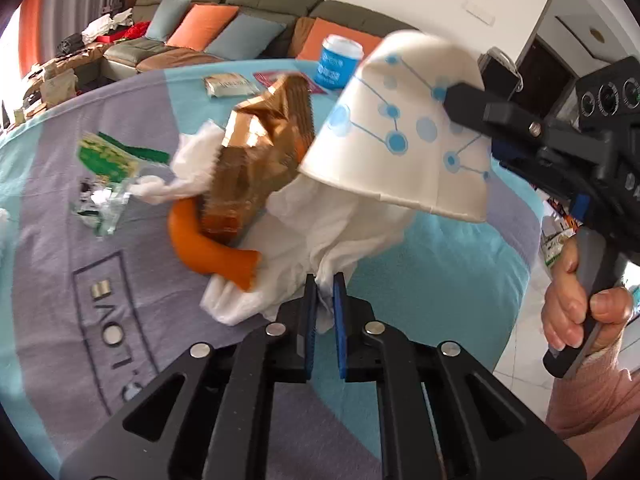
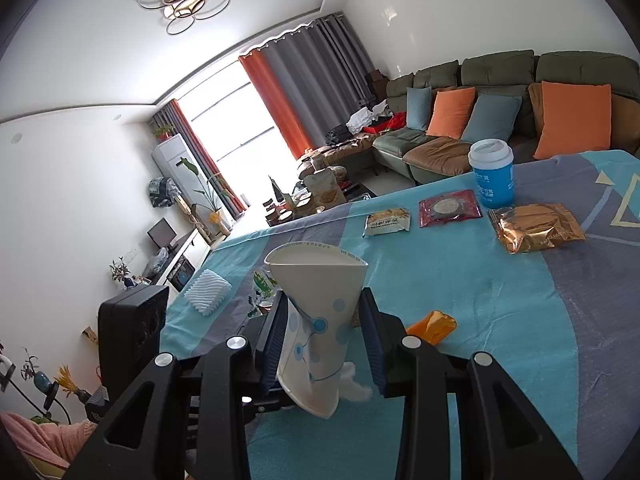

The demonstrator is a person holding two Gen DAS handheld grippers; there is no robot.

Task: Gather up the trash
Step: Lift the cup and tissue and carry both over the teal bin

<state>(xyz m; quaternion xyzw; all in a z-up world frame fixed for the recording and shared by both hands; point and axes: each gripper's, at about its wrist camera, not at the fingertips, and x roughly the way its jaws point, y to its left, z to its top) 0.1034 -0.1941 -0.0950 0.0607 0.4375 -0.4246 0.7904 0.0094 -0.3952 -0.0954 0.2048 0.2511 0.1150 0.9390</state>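
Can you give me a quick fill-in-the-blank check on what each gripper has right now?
1. The right gripper squeezes a white paper cup printed with ____ dots.
2. The left gripper is shut on a crumpled white ____.
3. The lidded blue tub stands on the bedspread next to a ____ packet.
4. Beside the tissue lies a curled piece of ____ peel.

Missing words: blue; tissue; red; orange
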